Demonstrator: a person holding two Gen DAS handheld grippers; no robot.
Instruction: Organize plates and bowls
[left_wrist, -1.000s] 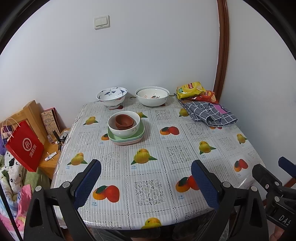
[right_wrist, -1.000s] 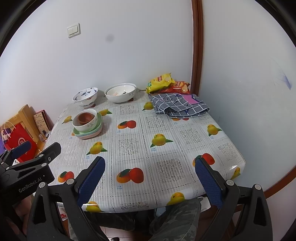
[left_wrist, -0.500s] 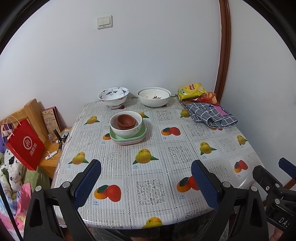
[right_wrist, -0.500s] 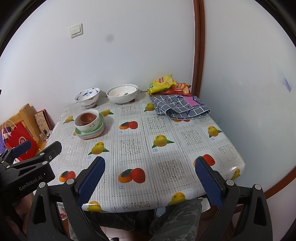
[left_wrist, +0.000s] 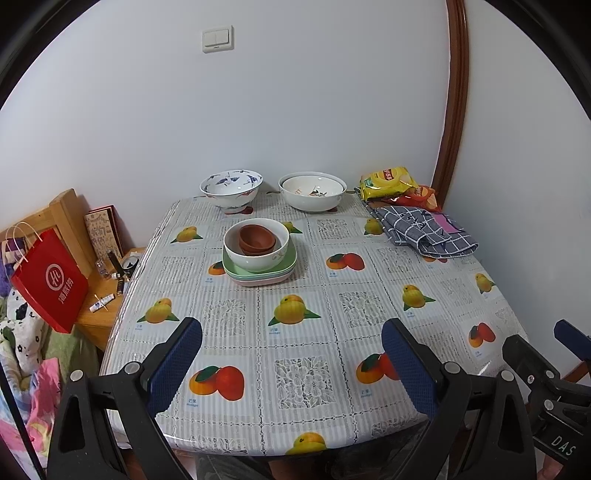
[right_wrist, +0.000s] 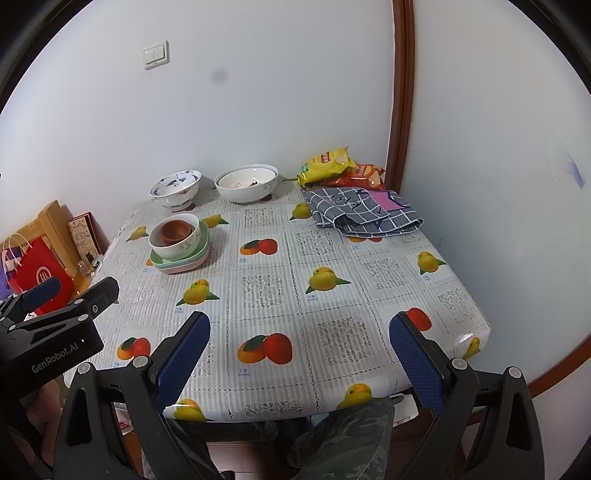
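Left wrist view: the left tool hangs released, jaws wide apart, over the near edge of the fruit-patterned bench. A white bowl holding brown clay bowls sits on stacked green and pink square plates.

Right wrist view: the right tool is likewise released and holds nothing; a blue-patterned bowl and a wide white bowl stand by the wall.

Before you, the glossy plastic fruit-print tablecloth reflected light. The white glazed ceramic bowl looked smooth and shiny, the small brown clay-like bowls matt. The grey checked cloth was soft, the red paper bag smooth. Your blue gripper pads looked rough, dotted.
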